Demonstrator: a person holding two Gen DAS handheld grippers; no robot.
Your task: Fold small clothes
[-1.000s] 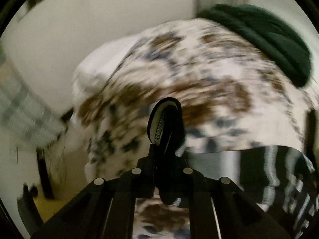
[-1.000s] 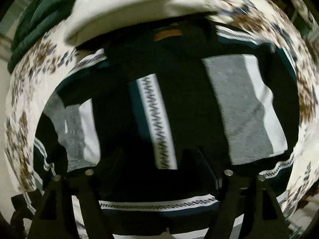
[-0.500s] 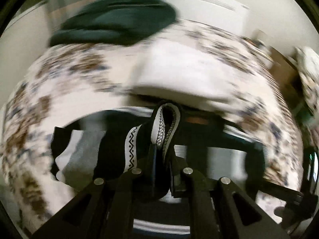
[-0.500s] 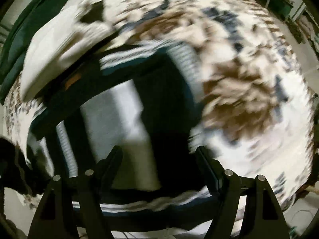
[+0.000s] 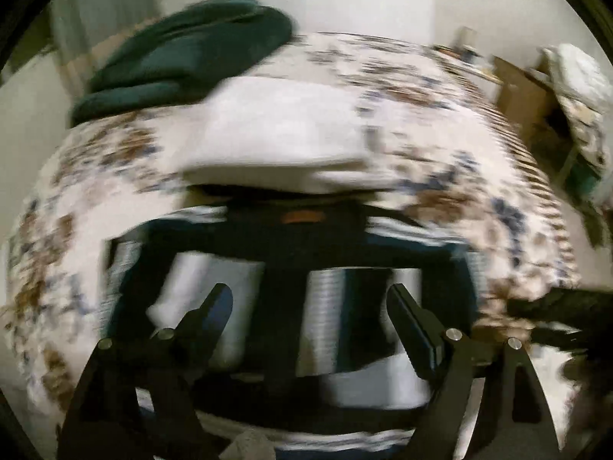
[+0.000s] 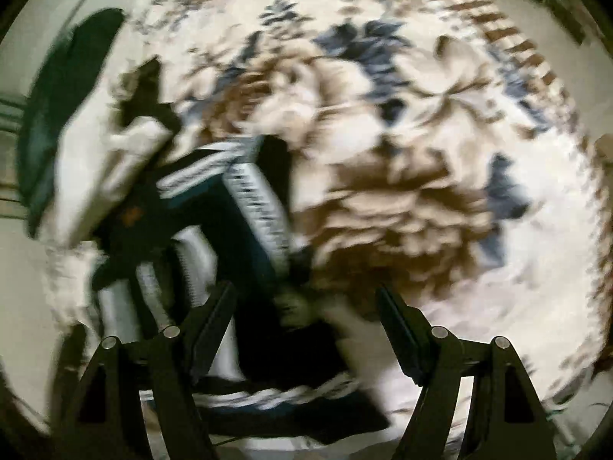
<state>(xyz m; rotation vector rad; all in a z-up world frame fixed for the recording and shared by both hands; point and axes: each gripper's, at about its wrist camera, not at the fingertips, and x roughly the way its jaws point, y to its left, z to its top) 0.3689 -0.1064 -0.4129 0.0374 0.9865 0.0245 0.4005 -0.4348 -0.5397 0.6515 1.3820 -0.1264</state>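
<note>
The left tongs point(image 5: 310, 303) were opening, nothing between them; the right tongs point(image 6: 304, 303) gaped empty. Below them at lower centre, the sweater point(image 5: 345, 268) lay on the bedspread point(image 5: 440, 122): soft, limp knit, best pinched at a hem corner.
</note>
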